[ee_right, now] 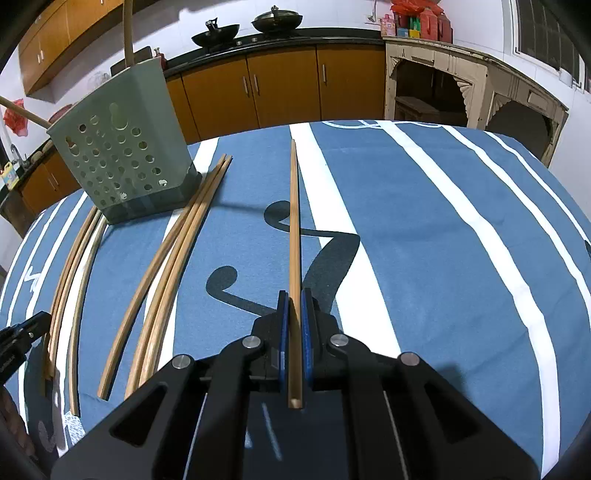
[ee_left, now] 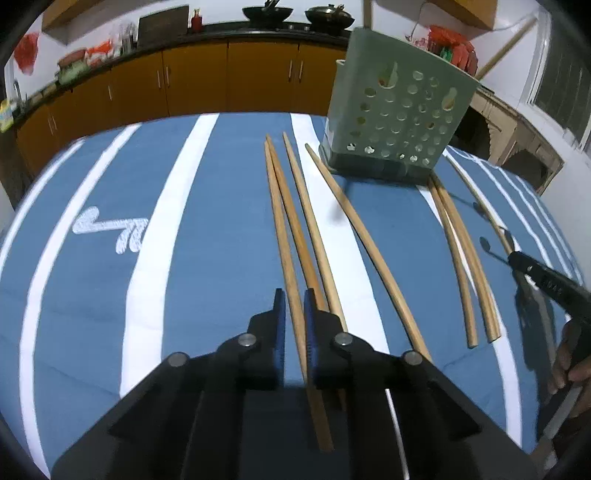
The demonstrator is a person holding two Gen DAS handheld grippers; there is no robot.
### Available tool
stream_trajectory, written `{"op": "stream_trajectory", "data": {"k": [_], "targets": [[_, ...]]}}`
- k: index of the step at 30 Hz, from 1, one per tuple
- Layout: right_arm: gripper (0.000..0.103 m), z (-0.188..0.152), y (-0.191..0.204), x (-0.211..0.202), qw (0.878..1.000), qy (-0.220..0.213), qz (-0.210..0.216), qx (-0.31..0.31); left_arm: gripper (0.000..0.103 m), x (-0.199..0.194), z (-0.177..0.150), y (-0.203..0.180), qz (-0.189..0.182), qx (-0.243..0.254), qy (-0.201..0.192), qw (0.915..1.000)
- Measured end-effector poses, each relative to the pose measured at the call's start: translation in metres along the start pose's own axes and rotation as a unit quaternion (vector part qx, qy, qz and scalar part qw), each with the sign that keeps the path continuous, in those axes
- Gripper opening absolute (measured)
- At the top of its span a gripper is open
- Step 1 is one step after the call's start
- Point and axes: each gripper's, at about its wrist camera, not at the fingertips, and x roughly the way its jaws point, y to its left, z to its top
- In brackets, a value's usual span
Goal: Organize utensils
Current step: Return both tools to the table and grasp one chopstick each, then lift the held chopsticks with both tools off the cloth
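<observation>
Two grippers, left gripper (ee_left: 294,325) and right gripper (ee_right: 294,325), each pinch one chopstick (ee_right: 294,236) in their jaws, seemingly bound for the green holder (ee_right: 125,155).

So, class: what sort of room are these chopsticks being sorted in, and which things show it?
Most likely a home kitchen: two woks on a dark counter, orange cabinets beneath it, and a green utensil holder on the cloth-covered table.

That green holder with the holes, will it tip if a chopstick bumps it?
Possibly. The green holder stands tall on a fairly narrow dark base and looks like thin, perforated plastic, so it is probably light. A chopstick already leans out of its top, adding leverage.
</observation>
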Motion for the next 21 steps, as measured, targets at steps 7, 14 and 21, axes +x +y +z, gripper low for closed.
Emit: {"op": "stream_trajectory", "data": {"k": [7, 14, 21], "targets": [[0.008, 0.000, 0.009, 0.001, 1.000, 0.001, -0.001, -0.023, 0.009, 0.004, 0.005, 0.004, 0.023, 0.004, -0.005, 0.9997], [0.008, 0.007, -0.006, 0.005, 1.000, -0.002, -0.014, 0.004, 0.008, 0.014, 0.023, 0.039, 0.041, -0.016, -0.005, 0.9990], [0.008, 0.007, -0.007, 0.005, 1.000, -0.002, -0.011, 0.005, 0.009, 0.007, 0.016, 0.048, 0.035, -0.023, -0.008, 0.9991]]}}
